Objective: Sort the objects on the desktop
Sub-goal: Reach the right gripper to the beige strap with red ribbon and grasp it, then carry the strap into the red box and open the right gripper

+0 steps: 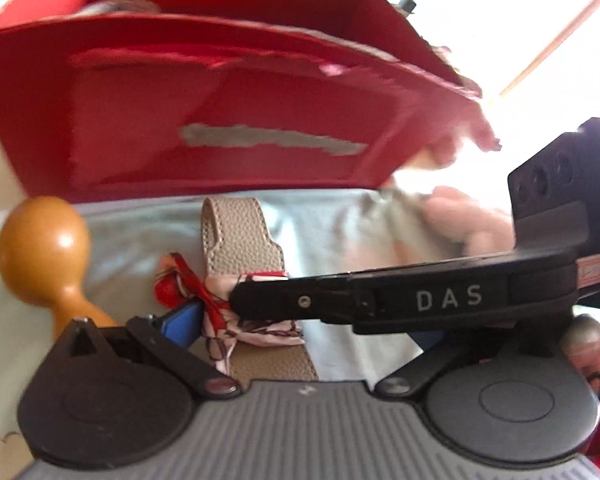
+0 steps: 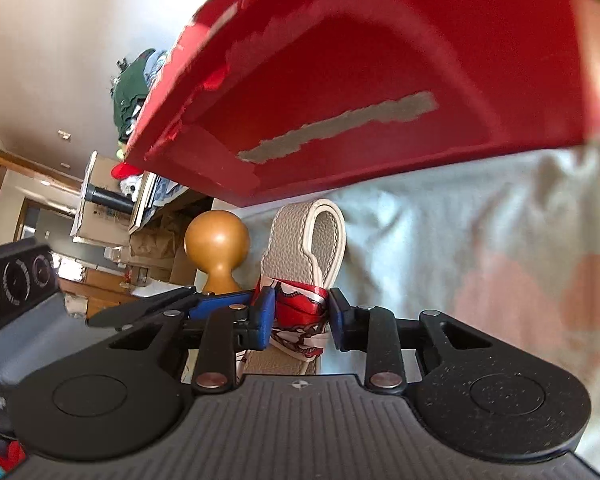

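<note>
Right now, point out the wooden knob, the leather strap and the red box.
wooden knob (image 2: 217,240): right wrist view, its round head.
leather strap (image 2: 300,236): right wrist view, its looped end.
red box (image 1: 220,128): left wrist view, its front wall.

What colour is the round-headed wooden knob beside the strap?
Honey-orange wooden knob, clearest in the right wrist view.

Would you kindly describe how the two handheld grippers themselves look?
Both grippers, the right gripper and the left gripper, have matte black linkage arms with silver rivets, round black discs, a ribbed grey base and blue fingers. One black finger carries white letters "DAS".
</note>
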Demonstrator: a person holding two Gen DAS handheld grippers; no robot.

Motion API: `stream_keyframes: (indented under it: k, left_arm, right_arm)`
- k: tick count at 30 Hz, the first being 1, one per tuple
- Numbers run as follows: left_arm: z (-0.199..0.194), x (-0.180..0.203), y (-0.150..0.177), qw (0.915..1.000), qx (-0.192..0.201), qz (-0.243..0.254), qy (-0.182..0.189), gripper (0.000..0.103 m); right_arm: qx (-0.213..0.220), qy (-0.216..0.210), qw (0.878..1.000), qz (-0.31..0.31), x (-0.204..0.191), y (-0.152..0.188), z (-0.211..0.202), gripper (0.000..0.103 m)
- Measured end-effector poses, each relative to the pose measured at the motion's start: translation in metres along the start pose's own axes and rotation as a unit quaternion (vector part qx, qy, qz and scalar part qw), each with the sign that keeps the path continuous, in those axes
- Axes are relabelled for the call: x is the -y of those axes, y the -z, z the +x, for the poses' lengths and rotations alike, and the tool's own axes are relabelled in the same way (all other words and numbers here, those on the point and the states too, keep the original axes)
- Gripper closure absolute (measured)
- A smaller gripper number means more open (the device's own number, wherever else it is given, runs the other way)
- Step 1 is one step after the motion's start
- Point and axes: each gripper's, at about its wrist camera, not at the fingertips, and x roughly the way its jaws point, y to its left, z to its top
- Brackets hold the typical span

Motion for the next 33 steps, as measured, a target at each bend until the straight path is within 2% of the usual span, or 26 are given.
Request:
stream_keyframes:
  k: [6,9,14,19,23,27,30,33]
  left_arm:
    - [-0.012,0.044,-0.017,0.9945,0.008,0.092,0.050,0.003]
    - [-0.021,0.066,-0.027,0.9869,0.024,0.137,0.082,0.003]
    - [-0.044,0.094,-0.050,0.9711,0.060,0.184,0.140,0.003]
    - [-0.077,0.114,-0.073,0.9523,0.128,0.235,0.146,0.003]
    - [-0.095,0.114,-0.101,0.9444,0.173,0.250,0.125,0.003]
    - [-0.090,0.101,-0.132,0.9473,0.191,0.237,0.099,0.003]
    - [-0.067,0.081,-0.152,0.9571,0.182,0.210,0.082,0.003]
    - [-0.033,0.058,-0.164,0.9687,0.152,0.184,0.068,0.002]
  right_arm:
    - [0.063,0.033,0.997,0.016,-0.004,0.004,-0.056,0.072]
    - [0.107,0.052,0.993,0.014,-0.013,0.007,-0.087,0.072]
    - [0.188,0.068,0.980,0.012,-0.027,0.012,-0.137,0.072]
    - [0.257,0.070,0.963,-0.031,-0.052,-0.008,-0.162,0.072]
    - [0.288,0.064,0.953,-0.071,-0.068,-0.040,-0.164,0.072]
    - [0.287,0.076,0.948,-0.112,-0.077,-0.079,-0.148,0.072]
    - [0.259,0.086,0.955,-0.119,-0.071,-0.106,-0.125,0.072]
    - [0.219,0.110,0.961,-0.125,-0.063,-0.124,-0.095,0.072]
